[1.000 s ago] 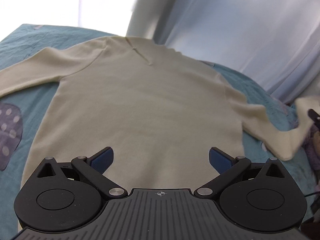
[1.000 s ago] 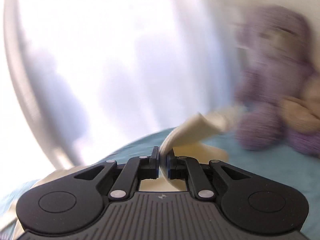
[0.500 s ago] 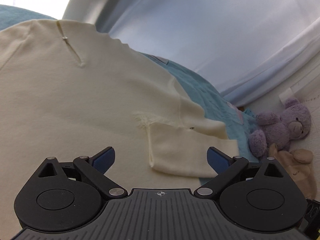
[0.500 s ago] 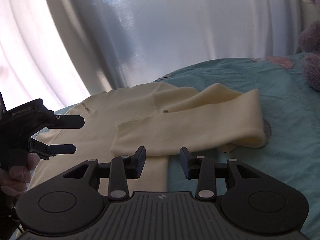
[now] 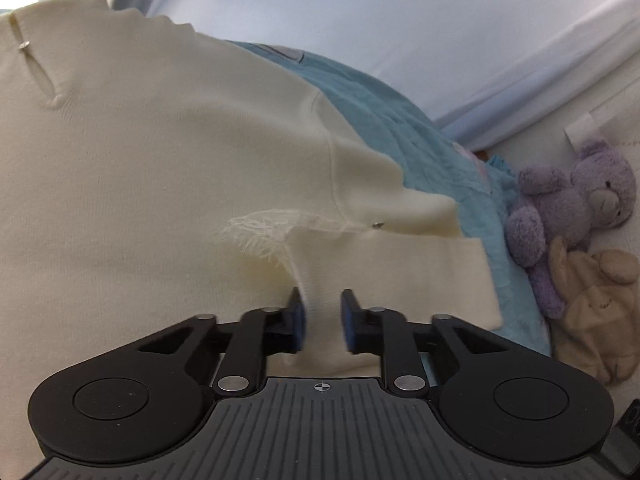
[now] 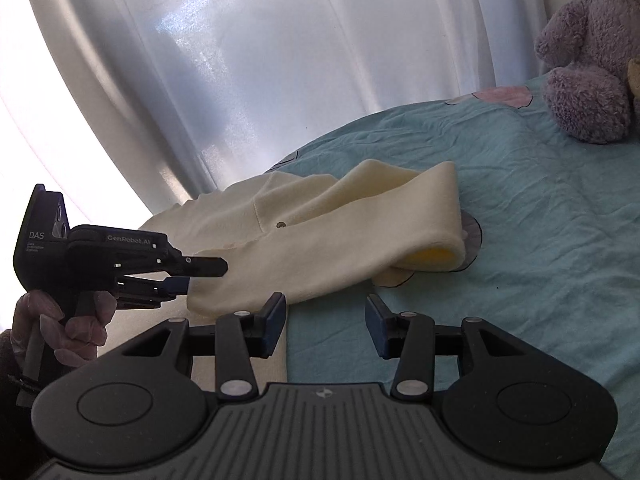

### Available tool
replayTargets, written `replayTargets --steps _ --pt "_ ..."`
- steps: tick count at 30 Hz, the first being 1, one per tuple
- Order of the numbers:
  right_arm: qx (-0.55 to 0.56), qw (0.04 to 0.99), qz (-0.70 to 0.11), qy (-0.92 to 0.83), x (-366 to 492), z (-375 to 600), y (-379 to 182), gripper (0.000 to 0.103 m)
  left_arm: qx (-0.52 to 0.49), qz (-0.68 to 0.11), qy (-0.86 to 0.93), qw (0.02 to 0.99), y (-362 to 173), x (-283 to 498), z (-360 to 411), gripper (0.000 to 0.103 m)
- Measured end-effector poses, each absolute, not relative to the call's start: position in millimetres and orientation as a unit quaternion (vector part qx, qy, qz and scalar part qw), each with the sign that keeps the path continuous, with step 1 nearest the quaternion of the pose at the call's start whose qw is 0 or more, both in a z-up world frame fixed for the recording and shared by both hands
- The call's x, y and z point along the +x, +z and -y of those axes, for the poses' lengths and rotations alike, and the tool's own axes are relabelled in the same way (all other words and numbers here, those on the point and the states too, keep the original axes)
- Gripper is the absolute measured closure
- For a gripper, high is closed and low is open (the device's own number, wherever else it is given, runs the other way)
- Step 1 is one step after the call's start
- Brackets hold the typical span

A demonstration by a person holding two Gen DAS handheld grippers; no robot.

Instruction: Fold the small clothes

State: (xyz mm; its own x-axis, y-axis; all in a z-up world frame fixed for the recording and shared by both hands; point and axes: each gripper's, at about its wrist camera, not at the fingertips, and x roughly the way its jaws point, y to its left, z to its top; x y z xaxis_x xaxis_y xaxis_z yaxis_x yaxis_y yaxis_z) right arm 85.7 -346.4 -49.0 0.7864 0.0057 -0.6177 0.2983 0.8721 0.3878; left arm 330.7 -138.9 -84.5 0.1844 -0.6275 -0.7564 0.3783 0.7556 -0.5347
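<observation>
On the teal bedspread (image 6: 540,240) lies the cream sweater (image 5: 160,160), neck slit far left, its right sleeve (image 6: 360,240) folded back across the body, long axis running left to right. My left gripper (image 5: 322,320) tilts down over the sleeve's cuff end, jaws just closed on that cloth. My right gripper (image 6: 326,326) angles down nearer me, jaws just opening, nothing between them. Purple teddy (image 5: 572,208) sits far right.

Bright daylight pours through the sheer white curtains (image 6: 280,80), blown out to pure white at the left edge. Soft, faint shadows. Fisheye bending curves both views' borders; corners vignette dark. Slight motion blur.
</observation>
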Motion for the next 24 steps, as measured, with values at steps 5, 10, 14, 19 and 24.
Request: replayTargets --steps 5,10,14,19,24 --pt "0.237 0.915 -0.32 -0.071 93.2 342.8 -48.1 0.059 -0.104 -0.513 -0.327 0.787 -62.1 327.2 128.6 0.098" --pt "0.241 0.915 -0.317 -0.061 103.3 343.2 -46.0 0.059 -0.081 -0.44 -0.299 0.843 -18.4 331.9 84.0 0.098" --pt "0.246 0.915 -0.316 -0.048 114.8 341.6 -44.7 0.056 -0.026 -0.425 -0.214 0.879 -19.1 344.3 42.2 0.097" --pt "0.257 0.906 -0.334 -0.036 130.5 338.8 -53.2 0.055 -0.02 -0.448 -0.121 0.886 -51.8 358.7 -1.8 0.092" --pt "0.281 0.898 -0.338 -0.028 144.5 342.2 -56.8 0.055 -0.102 -0.445 -0.152 0.877 -70.3 362.7 -15.5 0.061"
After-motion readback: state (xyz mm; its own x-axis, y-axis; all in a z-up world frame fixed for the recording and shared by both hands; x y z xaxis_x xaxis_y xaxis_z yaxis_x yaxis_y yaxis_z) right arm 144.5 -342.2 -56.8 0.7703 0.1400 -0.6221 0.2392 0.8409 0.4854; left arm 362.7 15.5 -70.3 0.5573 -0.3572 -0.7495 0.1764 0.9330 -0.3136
